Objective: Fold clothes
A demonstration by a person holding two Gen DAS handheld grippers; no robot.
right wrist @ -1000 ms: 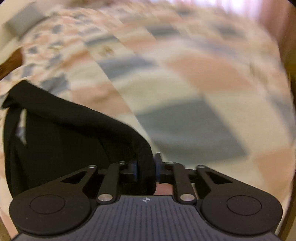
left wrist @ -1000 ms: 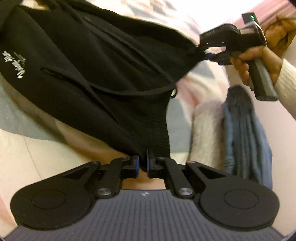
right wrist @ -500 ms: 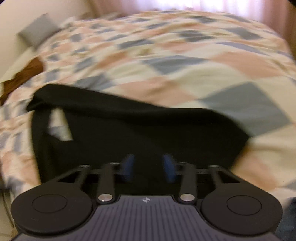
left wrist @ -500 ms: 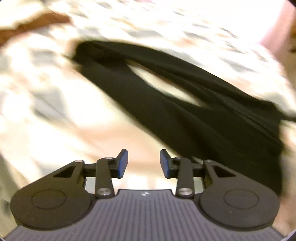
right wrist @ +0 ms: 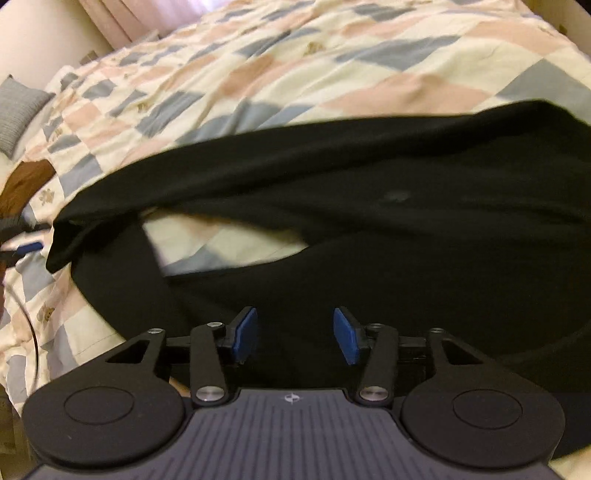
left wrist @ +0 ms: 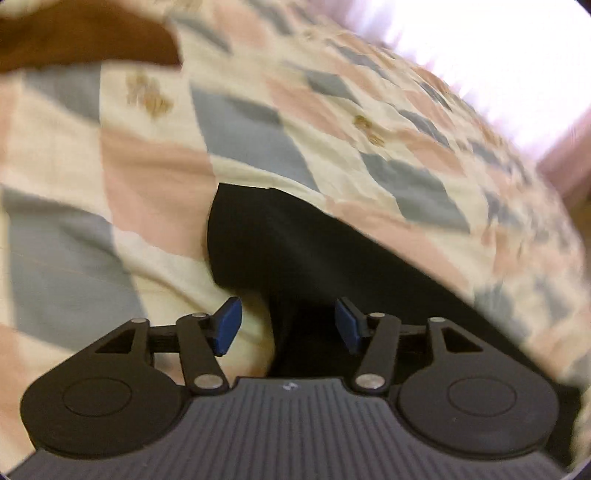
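Left claw (left wrist: 287,325), right claw (right wrist: 294,335) opening, empty, over black garment (right wrist: 369,229) on patchwork quilt (right wrist: 295,55).

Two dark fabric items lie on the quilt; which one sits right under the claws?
The black garment, spread beneath both claws. The brown cloth lies apart at the quilt's far left edge.

A bed (right wrist: 332,55) under a patchwork quilt (left wrist: 258,122) of cream, pink and grey-blue squares fills the room; a grey pillow (right wrist: 18,110) lies by a pale wall (right wrist: 40,33), and bright daylight comes through pink curtains (left wrist: 569,162).
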